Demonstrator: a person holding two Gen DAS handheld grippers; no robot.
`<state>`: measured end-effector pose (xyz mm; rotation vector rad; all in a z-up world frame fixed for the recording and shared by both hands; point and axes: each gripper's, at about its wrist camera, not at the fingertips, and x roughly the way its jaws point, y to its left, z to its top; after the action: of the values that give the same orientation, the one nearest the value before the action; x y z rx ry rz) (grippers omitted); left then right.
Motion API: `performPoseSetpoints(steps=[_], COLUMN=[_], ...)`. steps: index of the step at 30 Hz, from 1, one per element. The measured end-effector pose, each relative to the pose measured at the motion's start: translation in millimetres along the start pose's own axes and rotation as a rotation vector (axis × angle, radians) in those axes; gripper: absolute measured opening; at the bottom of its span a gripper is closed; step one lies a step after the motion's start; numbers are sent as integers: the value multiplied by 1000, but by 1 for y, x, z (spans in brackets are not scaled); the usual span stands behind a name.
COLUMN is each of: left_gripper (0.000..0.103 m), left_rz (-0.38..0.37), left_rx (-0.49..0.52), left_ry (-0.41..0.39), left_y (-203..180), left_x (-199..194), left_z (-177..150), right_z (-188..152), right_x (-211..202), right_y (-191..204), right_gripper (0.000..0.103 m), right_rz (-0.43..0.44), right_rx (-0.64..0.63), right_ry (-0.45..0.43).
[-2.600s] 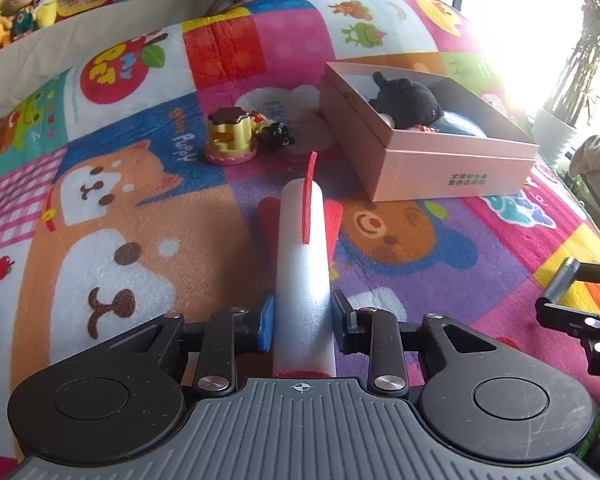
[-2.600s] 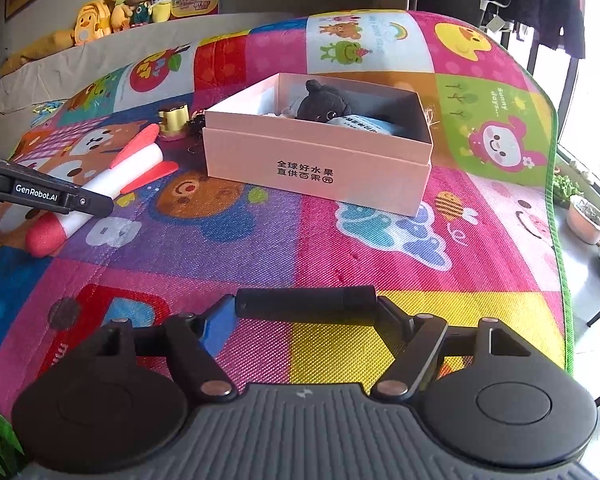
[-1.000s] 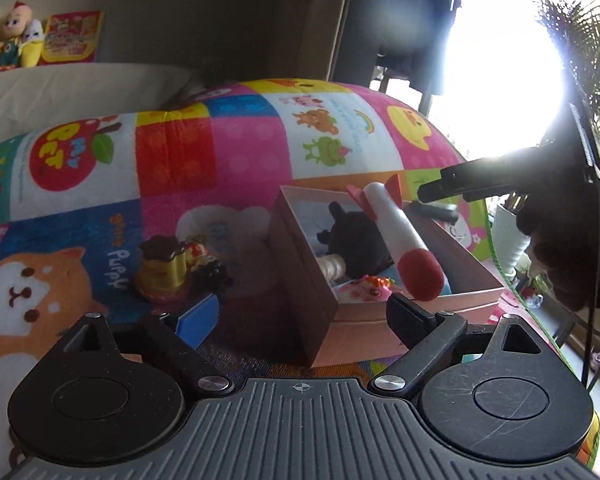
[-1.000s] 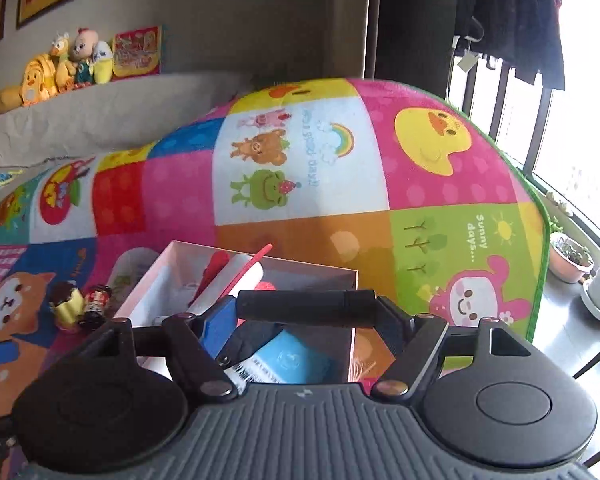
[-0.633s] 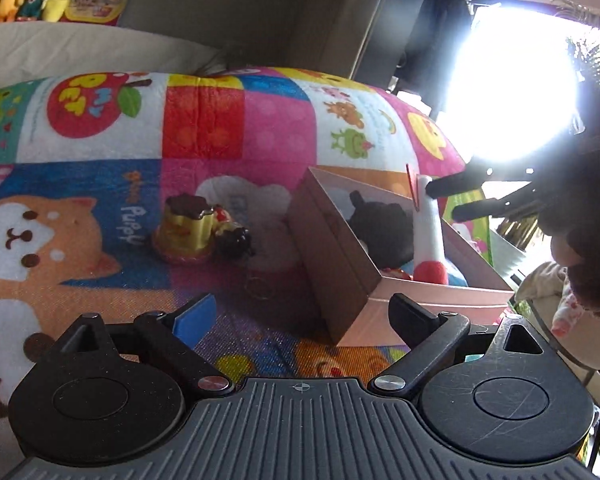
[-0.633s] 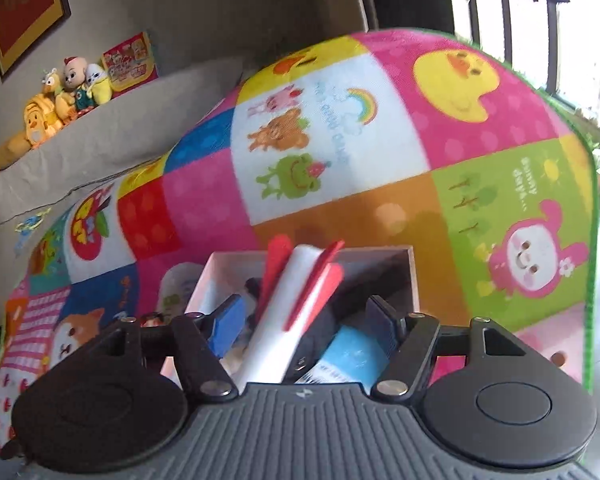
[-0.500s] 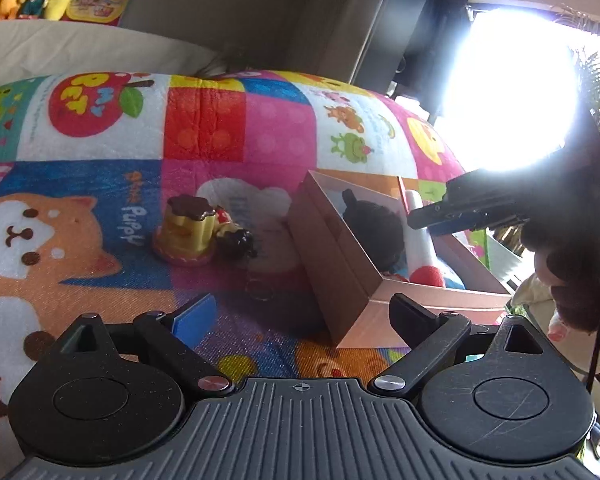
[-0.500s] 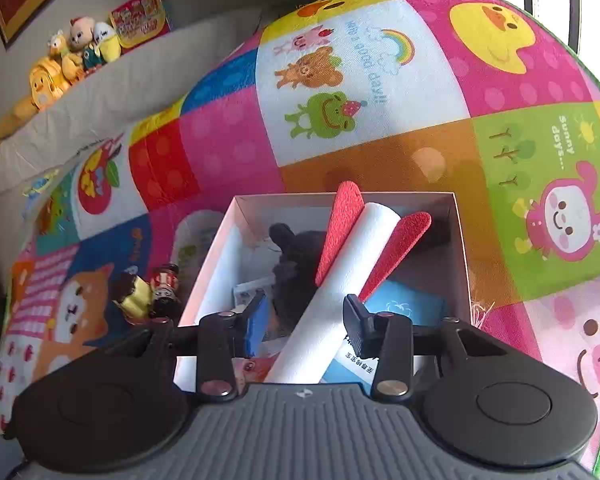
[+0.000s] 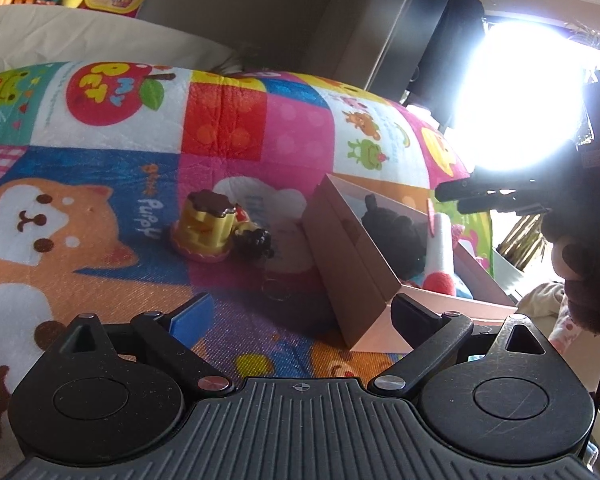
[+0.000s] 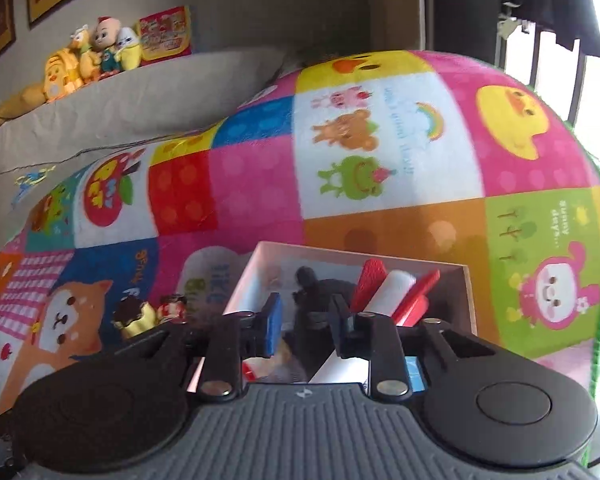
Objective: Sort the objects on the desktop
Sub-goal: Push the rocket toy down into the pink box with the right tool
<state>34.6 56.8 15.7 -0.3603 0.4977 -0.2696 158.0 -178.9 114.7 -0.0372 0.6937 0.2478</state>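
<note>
Hovering: right gripper [image 10: 306, 308] just narrowed, empty | left gripper [image 9: 300, 306] wide, empty | rocket [image 10: 396, 288] half-hidden in box [image 10: 256, 268]

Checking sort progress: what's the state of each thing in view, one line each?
Pink box: open, no lid on it.
Foam rocket: in the box, leaning, red nose down.
Black plush: in the box.
Pudding toy: upright on the mat, outside the box.
Left gripper: open, empty.
Right gripper: jaws have just been closing; narrow gap, rocket beside them, not between.
</note>
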Motion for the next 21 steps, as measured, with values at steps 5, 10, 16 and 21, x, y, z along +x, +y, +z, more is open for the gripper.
performPoseSetpoints(steps=[5, 10, 16, 21], left_gripper=[100, 102, 102, 102], left_rz=[-4, -1, -2, -1], left_rx=[27, 53, 48, 48], left_ry=[6, 14, 29, 35], left_y=[-5, -9, -7, -7], left_x=[1, 3, 6, 7], left_z=[-2, -4, -4, -5], right_z=[-11, -24, -17, -6], right_x=[5, 37, 10, 20], right_y=[-22, -34, -19, 4], right_gripper=[39, 39, 30, 28], right_rz=[-66, -81, 22, 176], right_rx=[77, 139, 105, 105], right_ry=[48, 150, 24, 79])
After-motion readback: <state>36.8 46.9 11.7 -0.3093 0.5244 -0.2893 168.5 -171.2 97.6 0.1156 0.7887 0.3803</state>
